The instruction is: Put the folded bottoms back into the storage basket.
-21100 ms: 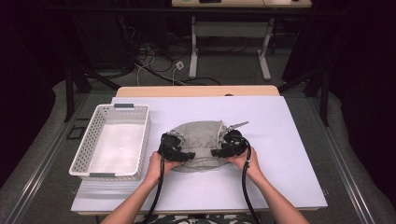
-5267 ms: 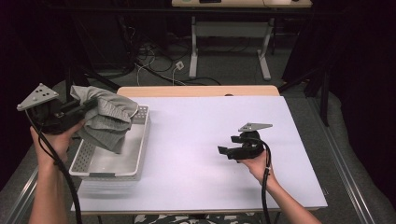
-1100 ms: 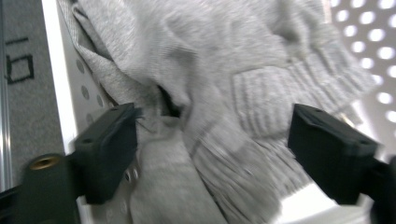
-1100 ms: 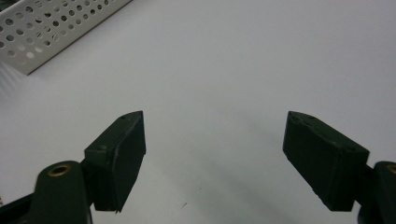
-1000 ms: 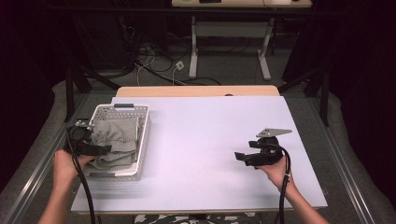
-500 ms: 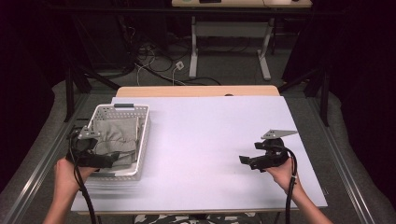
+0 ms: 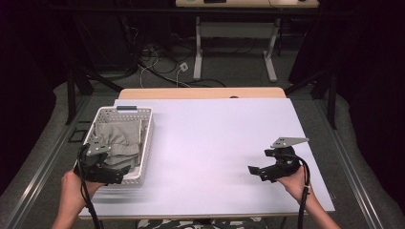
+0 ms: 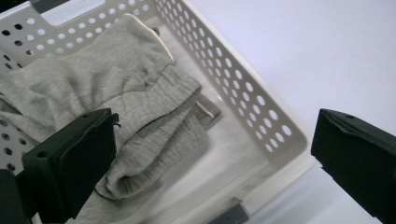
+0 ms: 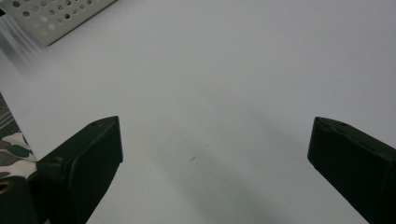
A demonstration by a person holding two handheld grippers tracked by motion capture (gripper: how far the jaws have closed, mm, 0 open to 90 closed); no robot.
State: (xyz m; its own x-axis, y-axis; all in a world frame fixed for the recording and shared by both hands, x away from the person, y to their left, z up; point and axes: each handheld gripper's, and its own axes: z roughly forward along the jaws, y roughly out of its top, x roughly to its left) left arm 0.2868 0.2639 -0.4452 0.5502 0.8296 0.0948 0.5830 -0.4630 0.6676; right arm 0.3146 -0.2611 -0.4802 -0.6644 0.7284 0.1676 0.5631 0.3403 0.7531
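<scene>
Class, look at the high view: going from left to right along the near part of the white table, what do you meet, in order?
Left black two-jaw gripper → white perforated plastic basket holding a folded grey fabric garment → bare white tabletop → right black two-jaw gripper.

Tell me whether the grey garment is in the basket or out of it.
In. The grey garment lies folded inside the white basket, within its perforated walls; the left gripper hangs open over its near end, holding nothing.
</scene>
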